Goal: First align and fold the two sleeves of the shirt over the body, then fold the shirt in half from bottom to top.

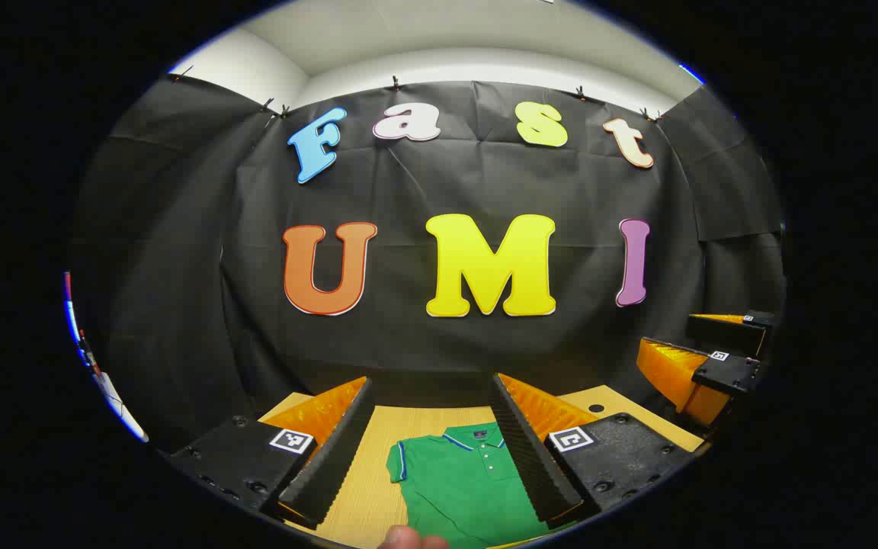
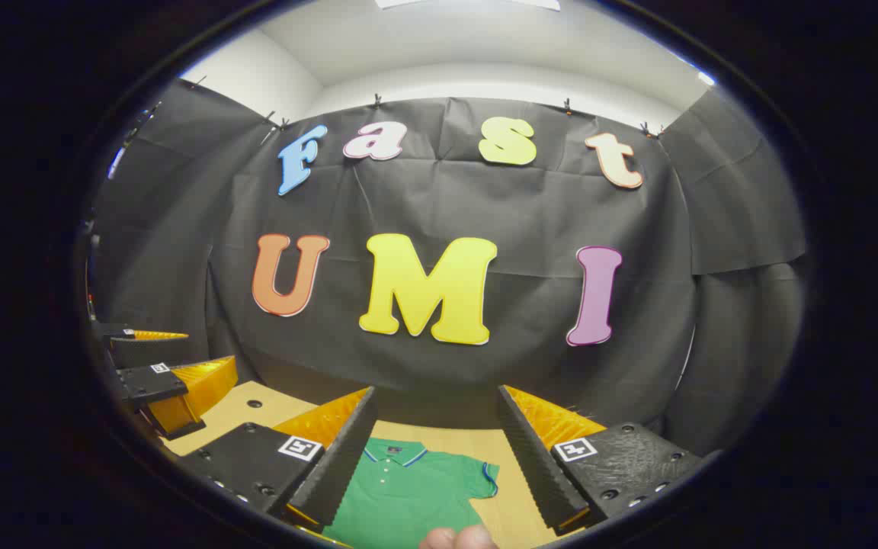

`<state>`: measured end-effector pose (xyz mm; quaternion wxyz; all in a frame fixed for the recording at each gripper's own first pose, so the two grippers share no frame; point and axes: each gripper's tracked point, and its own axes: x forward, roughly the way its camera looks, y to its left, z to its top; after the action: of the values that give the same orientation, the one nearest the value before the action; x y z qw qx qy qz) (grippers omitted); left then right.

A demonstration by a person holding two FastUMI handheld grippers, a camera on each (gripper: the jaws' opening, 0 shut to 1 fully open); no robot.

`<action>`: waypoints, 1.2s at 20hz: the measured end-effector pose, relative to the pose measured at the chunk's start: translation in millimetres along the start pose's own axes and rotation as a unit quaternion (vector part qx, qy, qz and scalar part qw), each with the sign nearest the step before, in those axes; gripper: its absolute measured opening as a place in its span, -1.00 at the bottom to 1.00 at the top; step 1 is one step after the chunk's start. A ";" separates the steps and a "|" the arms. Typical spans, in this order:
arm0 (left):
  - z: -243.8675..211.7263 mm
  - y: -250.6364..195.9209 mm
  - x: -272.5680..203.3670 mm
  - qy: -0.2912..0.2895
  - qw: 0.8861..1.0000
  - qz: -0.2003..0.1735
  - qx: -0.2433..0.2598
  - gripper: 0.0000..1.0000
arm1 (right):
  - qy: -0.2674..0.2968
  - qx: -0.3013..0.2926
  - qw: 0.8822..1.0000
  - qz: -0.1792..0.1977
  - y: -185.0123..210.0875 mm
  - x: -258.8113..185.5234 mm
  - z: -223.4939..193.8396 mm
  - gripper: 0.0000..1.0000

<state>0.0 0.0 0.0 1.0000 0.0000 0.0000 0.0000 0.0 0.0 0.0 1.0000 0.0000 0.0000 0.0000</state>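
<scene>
My left gripper (image 1: 431, 450) has its fingers (image 1: 336, 450) spread wide, with nothing between them and nothing touching either one; they hang above the table (image 1: 366, 496), looking down at it. My right gripper (image 2: 435, 450) is the same: fingers (image 2: 336, 465) set well apart, holding nothing, clear of the cloth below.

The green shirt (image 1: 469, 488) lies flat on the wooden table, collar toward the far edge, where the black booth wall (image 1: 439, 191) rises. In the left gripper view I see the collar, the button placket and one short sleeve with a blue-trimmed cuff, spread out to the side and not folded over the body. In the right gripper view the shirt (image 2: 408, 488) shows its other short sleeve, also lying out flat beside the body.

The right gripper (image 1: 713, 366) shows off to the side in the left gripper view, and the left gripper (image 2: 165, 381) likewise in the right gripper view, both above the table's far corners. A fingertip (image 1: 408, 540) of my hand shows at the bottom of the left gripper view.
</scene>
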 end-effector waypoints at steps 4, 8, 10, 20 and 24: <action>-1.9 -1.8 2.3 0.006 1.000 0.001 0.004 0.92 | 0.004 0.006 1.000 -0.001 -2.8 1.0 -1.7 0.89; -3.5 -0.4 1.9 0.010 1.000 0.005 0.000 0.92 | 0.005 0.009 1.000 -0.001 -6.7 -0.4 -3.0 0.89; -5.7 -0.1 1.7 0.013 1.000 0.008 -0.003 0.92 | 0.011 0.011 1.000 -0.002 -10.4 3.3 -7.1 0.89; -4.1 -2.6 3.5 0.011 1.000 0.016 -0.002 0.92 | 0.020 0.007 1.000 -0.009 -23.4 2.2 -14.7 0.89; -5.7 -1.8 8.2 0.012 1.000 0.020 -0.005 0.92 | 0.028 0.005 1.000 -0.007 -27.0 6.8 -20.6 0.86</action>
<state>8.2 -1.8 -5.7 0.9997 -0.0045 0.0125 0.0204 6.8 -27.0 -20.6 0.9996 0.0051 0.0280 -0.0065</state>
